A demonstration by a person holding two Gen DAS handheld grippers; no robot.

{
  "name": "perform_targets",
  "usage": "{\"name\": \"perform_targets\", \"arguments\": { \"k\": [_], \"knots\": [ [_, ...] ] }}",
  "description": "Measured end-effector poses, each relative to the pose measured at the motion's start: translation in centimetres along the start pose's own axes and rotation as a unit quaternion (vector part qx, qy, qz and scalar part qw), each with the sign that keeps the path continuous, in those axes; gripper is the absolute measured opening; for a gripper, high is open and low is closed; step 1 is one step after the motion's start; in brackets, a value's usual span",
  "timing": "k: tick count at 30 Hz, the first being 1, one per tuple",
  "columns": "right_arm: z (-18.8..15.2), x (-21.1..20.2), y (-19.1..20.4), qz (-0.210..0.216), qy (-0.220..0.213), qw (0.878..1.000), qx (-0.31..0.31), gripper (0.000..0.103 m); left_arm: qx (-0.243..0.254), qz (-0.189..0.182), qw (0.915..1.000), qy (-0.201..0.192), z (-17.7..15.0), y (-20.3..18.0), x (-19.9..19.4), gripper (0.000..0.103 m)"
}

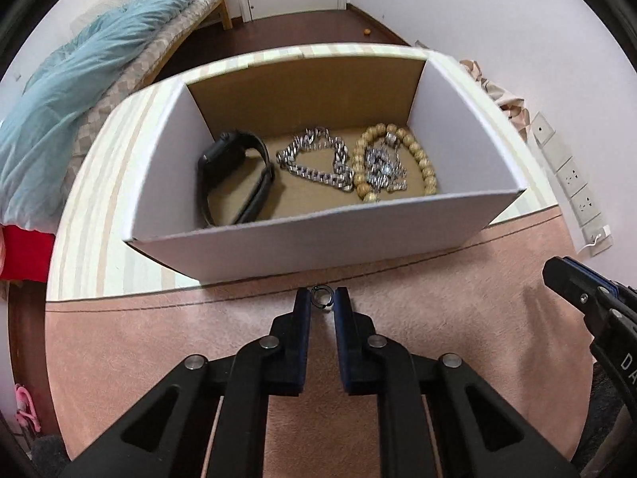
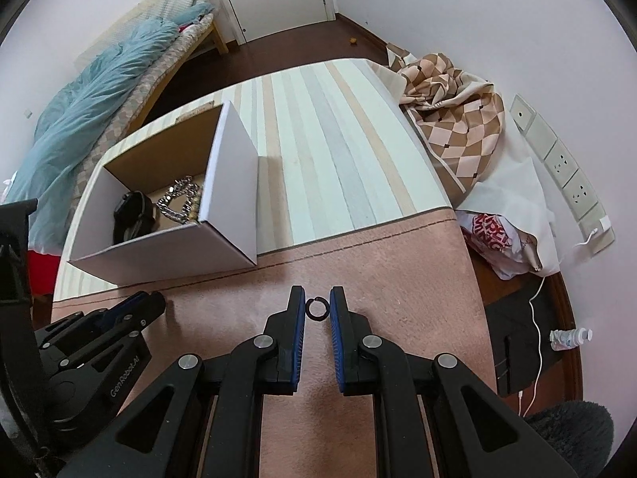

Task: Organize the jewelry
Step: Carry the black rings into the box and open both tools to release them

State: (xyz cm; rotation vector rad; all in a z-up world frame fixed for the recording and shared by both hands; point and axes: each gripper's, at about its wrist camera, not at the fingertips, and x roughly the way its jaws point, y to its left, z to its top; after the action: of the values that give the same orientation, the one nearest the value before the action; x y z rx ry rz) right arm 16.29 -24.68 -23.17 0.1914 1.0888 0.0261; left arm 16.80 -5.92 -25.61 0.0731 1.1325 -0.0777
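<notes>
A white cardboard box (image 1: 278, 239) stands on the table and holds a black watch (image 1: 235, 175), a silver chain (image 1: 318, 163) and a wooden bead bracelet (image 1: 422, 159) with a small silver piece inside it. My left gripper (image 1: 322, 296) is shut on a small dark ring (image 1: 321, 296), just in front of the box's near wall. My right gripper (image 2: 317, 307) is shut on another small dark ring (image 2: 317, 308) over the pink cloth, to the right of the box (image 2: 179, 247). The left gripper (image 2: 131, 314) also shows in the right wrist view.
The table has a pink cloth (image 2: 378, 263) in front and a striped cloth (image 2: 330, 151) behind. A checked fabric bundle (image 2: 458, 119) and a plastic bag (image 2: 505, 239) lie at the right edge. A bed with a blue blanket (image 1: 79, 91) stands at the left.
</notes>
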Motion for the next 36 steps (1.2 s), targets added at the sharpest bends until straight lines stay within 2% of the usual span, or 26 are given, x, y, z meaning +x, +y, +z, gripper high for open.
{"name": "perform_targets", "arguments": {
  "k": [7,11,14,17,19,26,29,30,32,33,34,35,36],
  "knots": [
    [1.8,-3.7,1.1,0.043,-0.026,0.999,-0.002,0.013,-0.007,-0.043,0.9980,-0.045,1.7,1.4,-6.1,0.009],
    [4.8,-4.6,2.5,0.089,-0.025,0.996,-0.004,0.013,-0.031,-0.081,0.9955,-0.039,4.1,4.2,-7.6,0.009],
    [7.1,-3.6,3.8,0.109,-0.013,0.994,-0.014,0.013,-0.039,-0.090,0.9950,-0.022,6.4,6.0,-6.9,0.009],
    [9.3,-1.3,5.0,0.125,0.017,0.992,-0.018,0.013,-0.042,-0.089,0.9951,0.000,7.8,6.9,-5.5,0.009],
    [10.2,0.1,5.7,0.131,0.040,0.990,-0.021,0.013,-0.052,-0.104,0.9930,0.022,8.6,7.6,-4.2,0.009],
    [11.7,2.8,7.3,0.118,0.085,0.988,-0.044,0.013,-0.059,-0.110,0.9902,0.064,10.3,8.1,-1.1,0.010],
    [12.0,4.0,7.3,0.110,0.124,0.985,-0.038,0.014,-0.075,-0.106,0.9883,0.080,11.1,8.6,-0.6,0.011],
    [12.1,4.2,7.3,0.110,0.133,0.984,-0.036,0.016,-0.081,-0.103,0.9879,0.084,11.3,8.8,-0.6,0.011],
    [12.1,4.1,7.3,0.110,0.132,0.985,-0.035,0.035,-0.083,-0.088,0.9893,0.081,11.7,9.1,-1.0,0.013],
    [12.1,3.9,7.4,0.111,0.129,0.985,-0.035,0.040,-0.080,-0.078,0.9910,0.074,11.8,9.2,-1.4,0.023],
    [12.0,3.7,7.3,0.111,0.126,0.985,-0.035,0.045,-0.078,-0.073,0.9920,0.066,11.9,9.3,-1.8,0.043],
    [12.1,3.4,7.4,0.109,0.122,0.986,-0.038,0.045,-0.078,-0.069,0.9930,0.055,12.0,9.4,-2.3,0.056],
    [12.1,3.1,7.4,0.106,0.117,0.987,-0.041,0.045,-0.079,-0.063,0.9938,0.046,12.0,9.6,-2.9,0.075]
  ]
}}
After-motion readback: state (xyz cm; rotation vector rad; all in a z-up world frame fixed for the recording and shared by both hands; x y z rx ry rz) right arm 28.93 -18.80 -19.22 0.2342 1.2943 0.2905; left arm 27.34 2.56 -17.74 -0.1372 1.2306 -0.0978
